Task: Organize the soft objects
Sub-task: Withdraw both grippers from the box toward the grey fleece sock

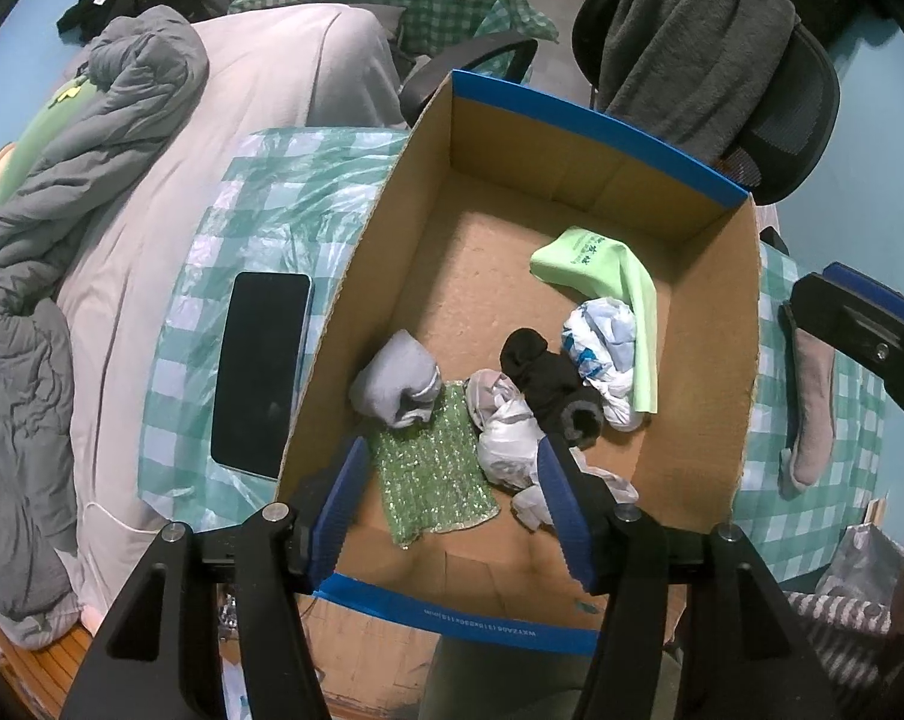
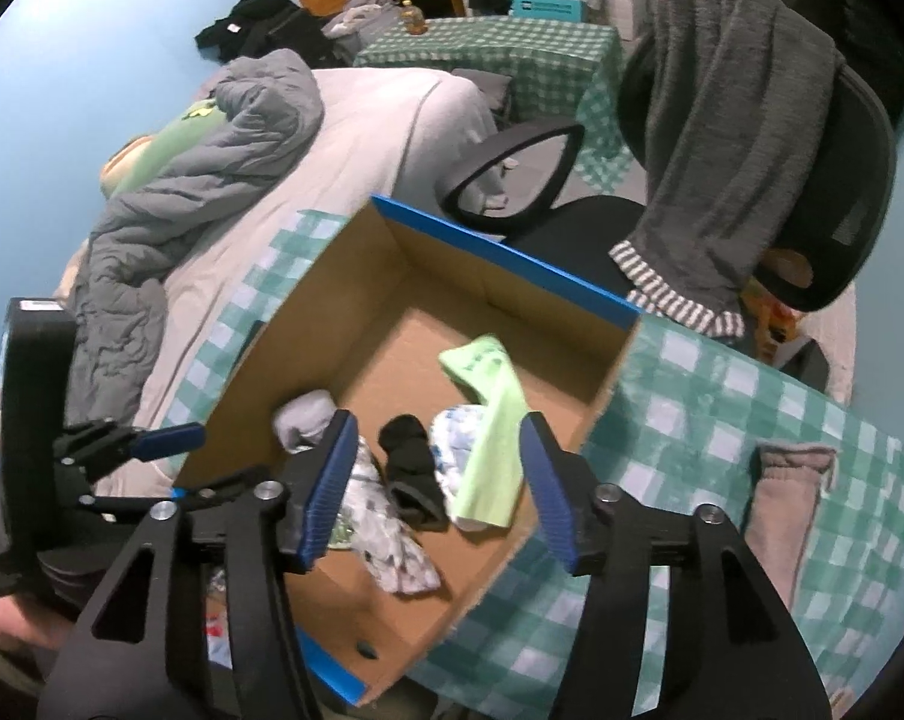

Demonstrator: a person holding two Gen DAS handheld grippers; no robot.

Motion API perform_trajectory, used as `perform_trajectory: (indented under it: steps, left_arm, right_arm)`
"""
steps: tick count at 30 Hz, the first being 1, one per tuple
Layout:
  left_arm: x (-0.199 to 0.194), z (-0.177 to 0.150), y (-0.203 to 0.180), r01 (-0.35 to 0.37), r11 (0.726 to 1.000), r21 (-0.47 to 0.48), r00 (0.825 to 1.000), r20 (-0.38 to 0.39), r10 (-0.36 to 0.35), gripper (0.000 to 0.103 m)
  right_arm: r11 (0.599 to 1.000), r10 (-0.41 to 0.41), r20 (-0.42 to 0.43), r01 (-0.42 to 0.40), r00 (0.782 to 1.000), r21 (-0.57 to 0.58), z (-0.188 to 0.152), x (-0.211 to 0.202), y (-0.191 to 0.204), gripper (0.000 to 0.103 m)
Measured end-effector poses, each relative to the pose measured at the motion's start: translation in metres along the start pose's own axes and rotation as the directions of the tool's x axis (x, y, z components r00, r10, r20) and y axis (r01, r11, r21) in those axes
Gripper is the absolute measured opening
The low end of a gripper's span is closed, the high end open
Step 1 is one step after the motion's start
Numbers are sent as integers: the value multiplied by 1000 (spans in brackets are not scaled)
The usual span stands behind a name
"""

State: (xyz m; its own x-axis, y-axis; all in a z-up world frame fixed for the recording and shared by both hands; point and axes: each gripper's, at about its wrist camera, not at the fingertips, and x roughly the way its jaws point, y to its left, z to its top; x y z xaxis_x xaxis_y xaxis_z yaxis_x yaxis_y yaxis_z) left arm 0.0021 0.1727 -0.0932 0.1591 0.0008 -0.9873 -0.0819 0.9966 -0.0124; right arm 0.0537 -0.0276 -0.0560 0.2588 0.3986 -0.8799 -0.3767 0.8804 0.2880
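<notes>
- On the table, just right of the cardboard box, one pinkish sock is left lying flat.
- Both the left hand-held gripper and the right hand-held gripper are held wide open, with nothing between the fingers.
- Inside the box six soft items are counted: one grey sock, one black sock, one green cloth, one sequin patch, two crumpled plastic bags.
- The sock is judged light and limp; a pinch at mid-length would suit it.
</notes>
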Motion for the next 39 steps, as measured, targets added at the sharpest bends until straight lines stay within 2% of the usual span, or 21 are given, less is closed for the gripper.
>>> perform_trajectory:
  steps: [7,15,24,39]
  left_arm:
    - [-4,-8,-6,-6,1000,-6,1000,-5,6,65]
    - [-5,-22,-26,-10,1000,11,1000,-22,11,65]
    - [-7,-36,-70,8,998,56,999,-33,-6,65]
    - [-1,-42,-157,41,980,196,999,-43,-33,69]
  right_arm:
    - [999,-26,-11,26,1000,27,-12,-8,-22,64]
    - [997,-42,-19,43,999,61,-29,-21,-45,64]
    - [991,-77,-57,82,995,105,-58,-31,-85,65]
    - [964,-153,-94,170,984,205,-100,-55,-153,66]
